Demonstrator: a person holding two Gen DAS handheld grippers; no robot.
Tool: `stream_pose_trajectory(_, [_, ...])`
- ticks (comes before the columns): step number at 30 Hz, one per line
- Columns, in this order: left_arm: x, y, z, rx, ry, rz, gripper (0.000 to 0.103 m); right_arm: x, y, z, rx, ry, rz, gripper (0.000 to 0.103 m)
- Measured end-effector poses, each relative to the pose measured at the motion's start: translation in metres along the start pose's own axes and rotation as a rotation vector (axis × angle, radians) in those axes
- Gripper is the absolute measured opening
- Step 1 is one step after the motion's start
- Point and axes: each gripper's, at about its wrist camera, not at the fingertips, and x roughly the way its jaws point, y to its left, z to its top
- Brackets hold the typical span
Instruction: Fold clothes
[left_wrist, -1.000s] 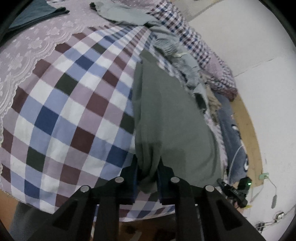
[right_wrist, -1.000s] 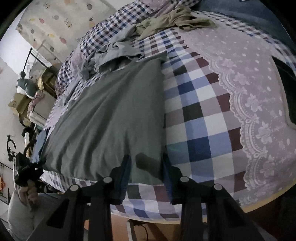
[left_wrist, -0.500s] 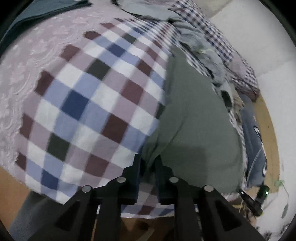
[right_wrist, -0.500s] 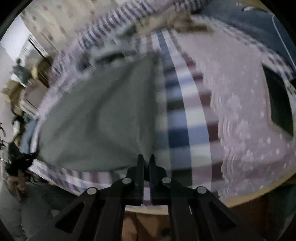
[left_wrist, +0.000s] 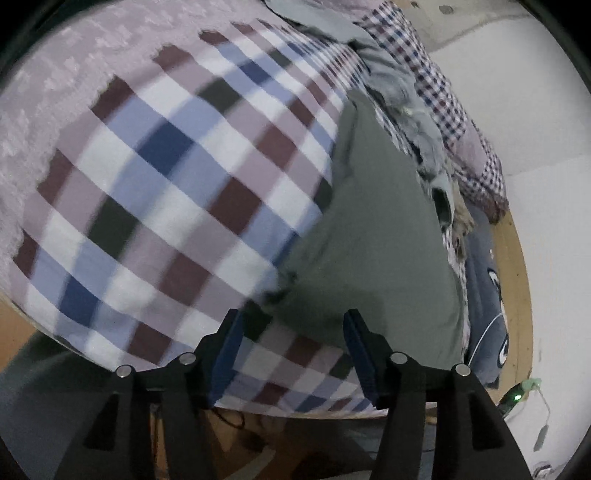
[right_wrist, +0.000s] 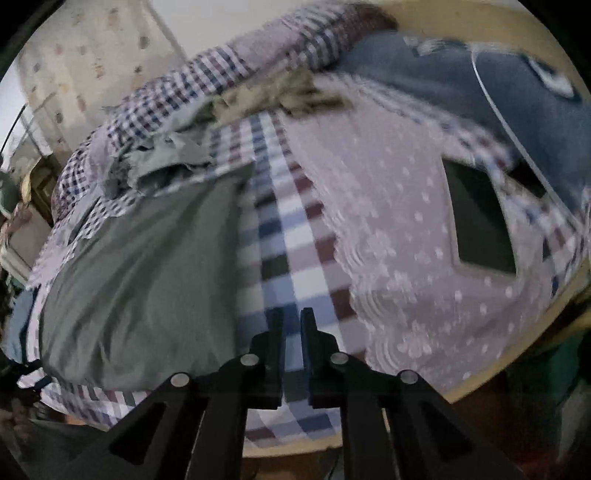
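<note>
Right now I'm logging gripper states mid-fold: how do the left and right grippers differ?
The left gripper has its jaws spread wide, while the right gripper has them nearly closed. The left points at the near edge of the grey-green garment; the right points at bare checked bedspread, beside that garment. Both are empty and hover over the bed's near edge.

White wall, wooden bed frame, checked bedspread.

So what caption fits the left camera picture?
Open left claw above the grey-green garment lying on a checked bedspread.
</note>
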Motion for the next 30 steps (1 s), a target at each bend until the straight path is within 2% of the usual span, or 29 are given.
stream_pose_trajectory(3, [0.002, -0.004, -0.001, -0.015, -0.044, -0.041, 0.061, -0.011, 0.029, 0.000, -0.095, -0.083, 0.003, 0.016])
stream_pose_trajectory(6, [-0.003, -0.002, 0.000, -0.056, -0.123, -0.108, 0.060, -0.022, 0.063, -0.005, -0.211, -0.169, 0.028, 0.042])
stream_pose_trajectory(8, [-0.008, 0.001, 0.003, -0.079, -0.157, -0.134, 0.056, -0.026, 0.095, -0.013, -0.309, -0.217, 0.045, 0.044])
stream_pose_trajectory(10, [-0.010, 0.004, 0.005, -0.097, -0.174, -0.153, 0.033, -0.029, 0.126, -0.023, -0.403, -0.255, 0.059, 0.047])
stream_pose_trajectory(15, [-0.015, 0.004, 0.010, -0.096, -0.167, -0.250, 0.013, -0.020, 0.214, -0.059, -0.658, -0.296, 0.122, 0.053])
stream_pose_trajectory(17, [-0.017, 0.004, 0.011, -0.096, -0.163, -0.289, 0.011, -0.014, 0.254, -0.082, -0.788, -0.303, 0.160, 0.055])
stream_pose_trajectory(22, [-0.022, 0.004, 0.015, -0.093, -0.154, -0.387, 0.006, -0.002, 0.334, -0.140, -1.080, -0.353, 0.231, 0.071])
stream_pose_trajectory(26, [-0.026, 0.004, 0.019, -0.092, -0.148, -0.465, 0.005, 0.009, 0.380, -0.167, -1.211, -0.444, 0.213, 0.075])
stream_pose_trajectory(30, [-0.029, 0.003, 0.024, -0.089, -0.143, -0.533, 0.005, 0.030, 0.413, -0.180, -1.276, -0.490, 0.141, 0.075])
